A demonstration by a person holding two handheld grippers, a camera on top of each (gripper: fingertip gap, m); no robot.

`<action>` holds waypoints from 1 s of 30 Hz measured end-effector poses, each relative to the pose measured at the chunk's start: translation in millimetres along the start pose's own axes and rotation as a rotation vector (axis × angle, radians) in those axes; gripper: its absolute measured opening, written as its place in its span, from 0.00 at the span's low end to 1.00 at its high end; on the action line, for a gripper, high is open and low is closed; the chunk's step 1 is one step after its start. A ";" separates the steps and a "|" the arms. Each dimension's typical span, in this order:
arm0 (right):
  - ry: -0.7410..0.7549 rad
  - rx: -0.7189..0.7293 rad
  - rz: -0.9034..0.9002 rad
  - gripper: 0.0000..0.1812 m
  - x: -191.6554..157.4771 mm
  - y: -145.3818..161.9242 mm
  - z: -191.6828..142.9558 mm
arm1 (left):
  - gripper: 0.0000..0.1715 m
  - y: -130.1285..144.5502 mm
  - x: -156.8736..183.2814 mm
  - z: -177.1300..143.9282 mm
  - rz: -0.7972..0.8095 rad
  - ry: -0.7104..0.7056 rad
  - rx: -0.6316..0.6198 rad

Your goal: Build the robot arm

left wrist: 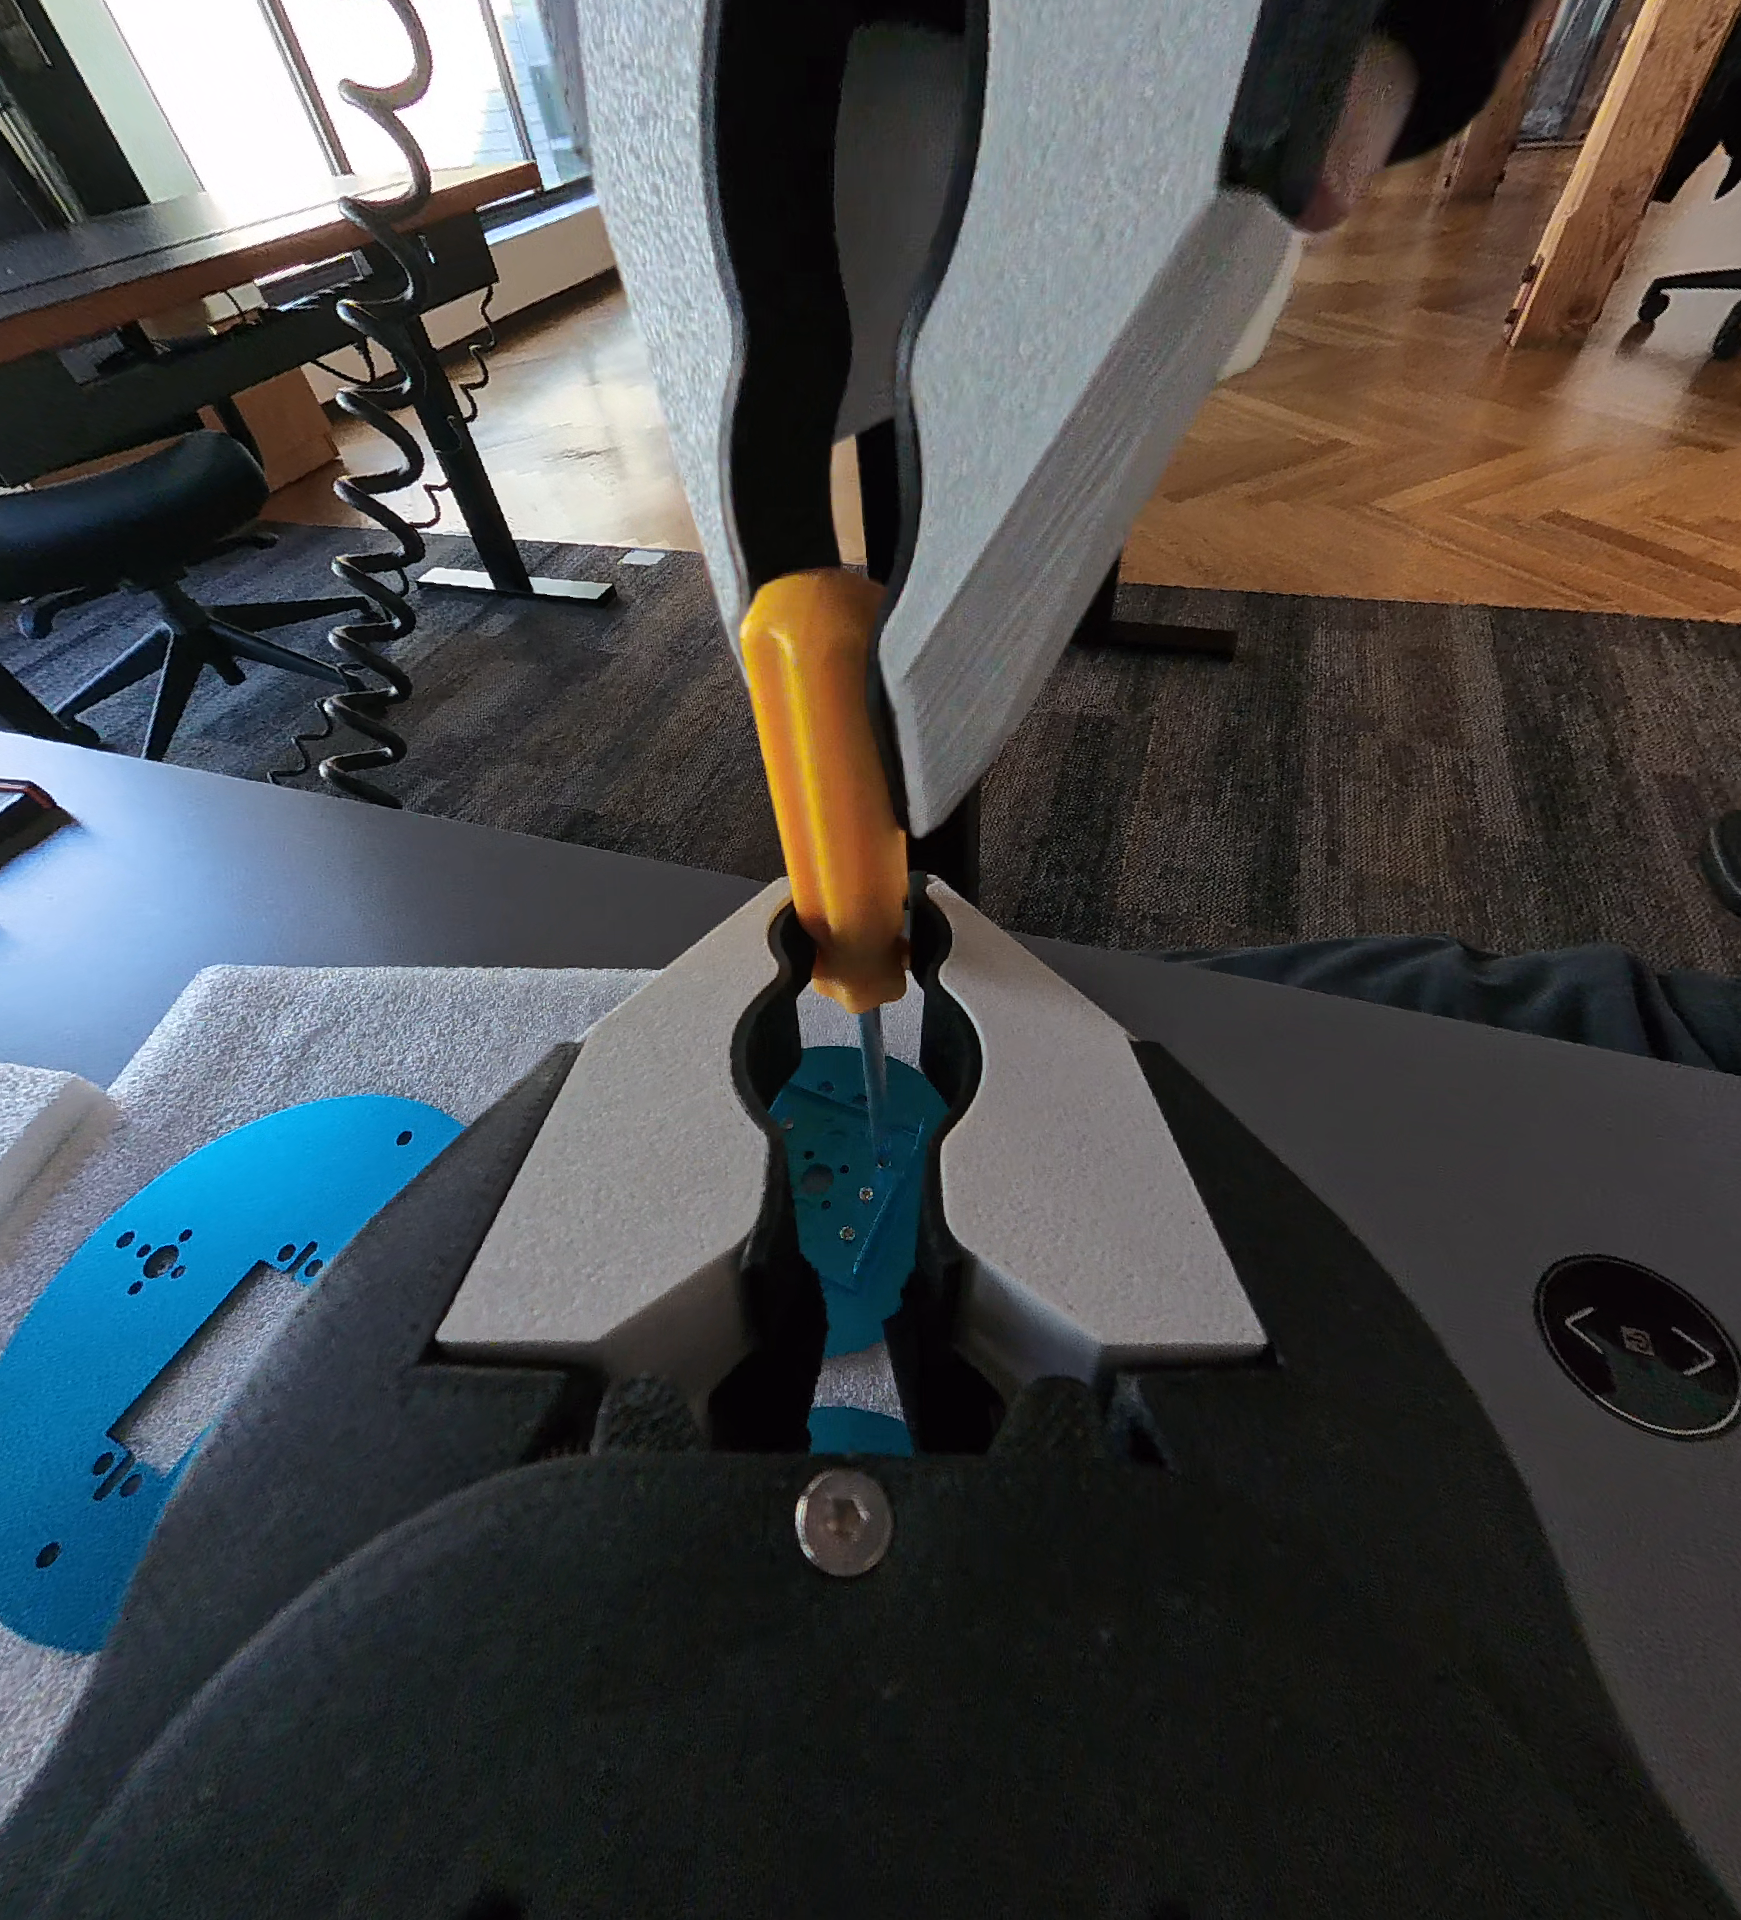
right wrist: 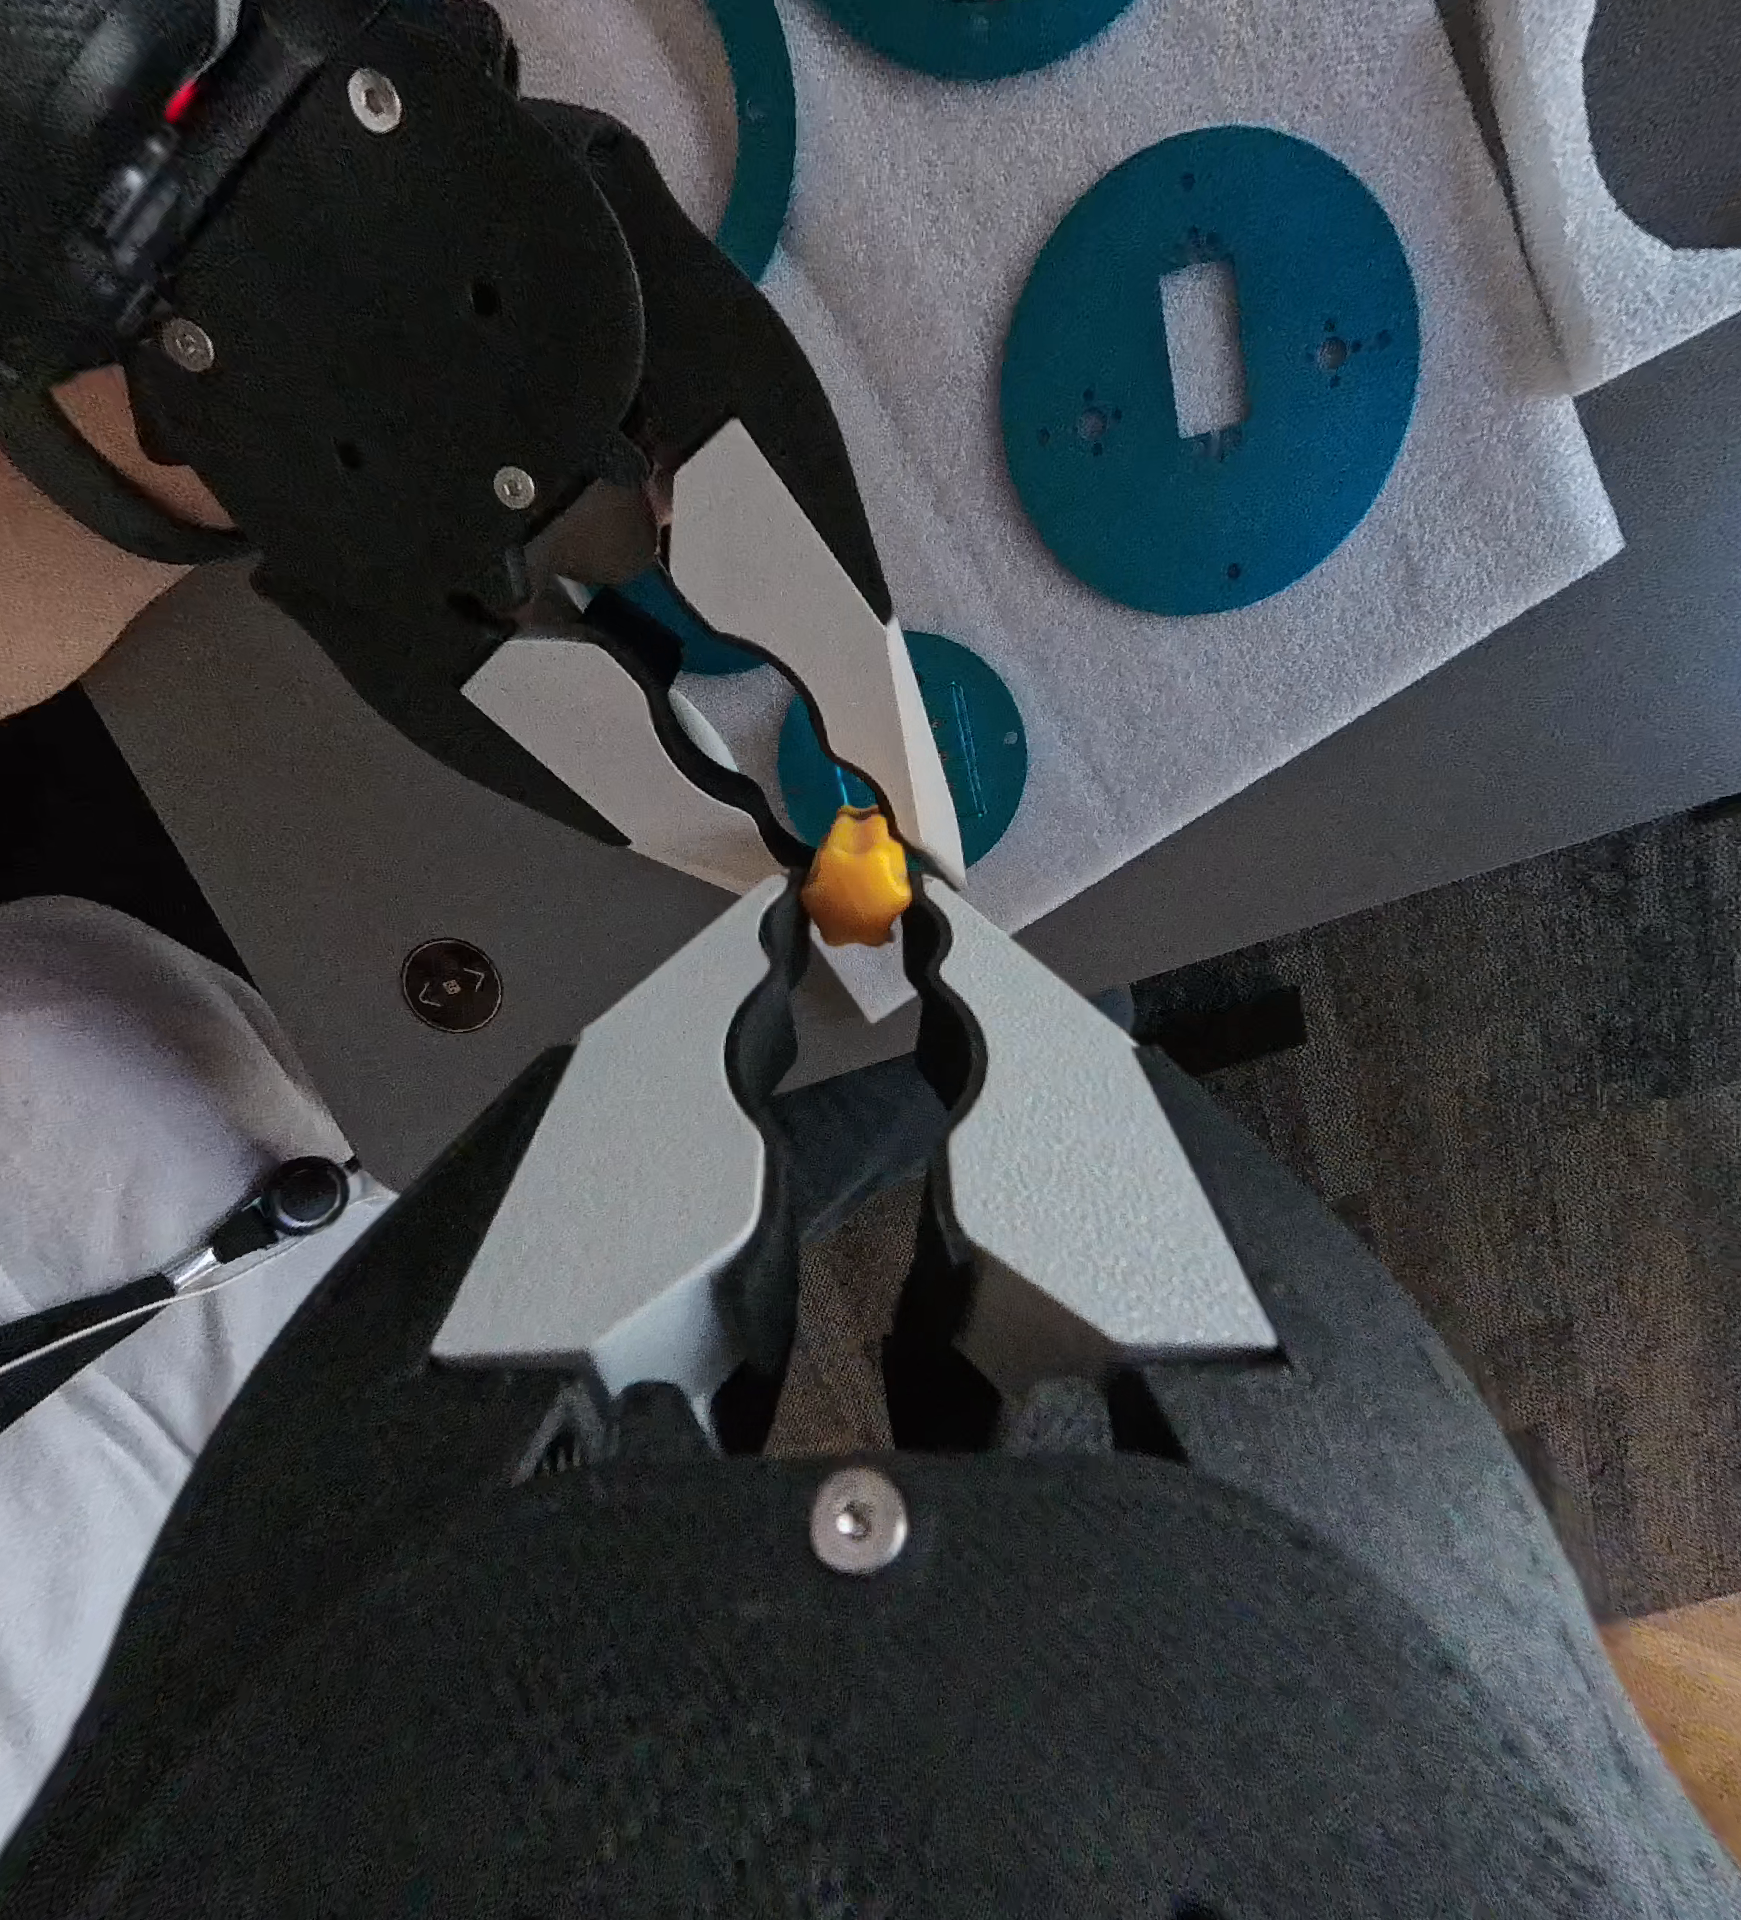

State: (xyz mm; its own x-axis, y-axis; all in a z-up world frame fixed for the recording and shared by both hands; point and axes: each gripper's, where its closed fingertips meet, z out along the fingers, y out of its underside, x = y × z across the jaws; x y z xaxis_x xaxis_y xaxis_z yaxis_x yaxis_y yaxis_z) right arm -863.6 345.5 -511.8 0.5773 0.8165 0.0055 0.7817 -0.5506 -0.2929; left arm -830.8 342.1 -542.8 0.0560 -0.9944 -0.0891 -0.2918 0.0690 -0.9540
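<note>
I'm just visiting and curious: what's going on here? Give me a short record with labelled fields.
Left claw: shut on the orange-handled screwdriver, low on the handle
Right claw: shut on the handle's top end
Screwdriver: near upright, tip down on the small blue disc
Small blue disc: lies on the white foam sheet
Nearby: large blue plate with a rectangular cutout, same sheet
Surface: grey table

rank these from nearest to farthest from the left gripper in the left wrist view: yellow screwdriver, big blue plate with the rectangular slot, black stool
1. yellow screwdriver: between the left gripper fingertips, upright.
2. big blue plate: lower left, flat on white foam.
3. black stool: far left, on the floor beyond the table.
</note>
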 end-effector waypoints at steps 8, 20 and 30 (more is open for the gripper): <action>0.005 -0.060 -0.443 0.09 -2.5 4.5 -1.3 | 0.09 0.0 3.6 -0.9 -0.002 0.025 0.008; -0.030 -0.168 -0.173 0.00 -6.5 29.9 14.6 | 0.09 0.0 2.3 -0.5 0.009 0.010 0.001; -0.054 0.115 -0.573 0.25 -8.4 -5.8 -15.6 | 0.09 -0.5 3.6 -0.2 0.006 0.022 0.010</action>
State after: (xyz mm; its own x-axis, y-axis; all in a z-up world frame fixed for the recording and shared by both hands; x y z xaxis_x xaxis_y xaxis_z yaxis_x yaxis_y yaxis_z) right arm -869.3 339.2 -495.2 0.0547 0.9878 0.1457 0.9332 0.0013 -0.3594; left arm -830.6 338.4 -542.6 0.0331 -0.9955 -0.0885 -0.2825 0.0756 -0.9563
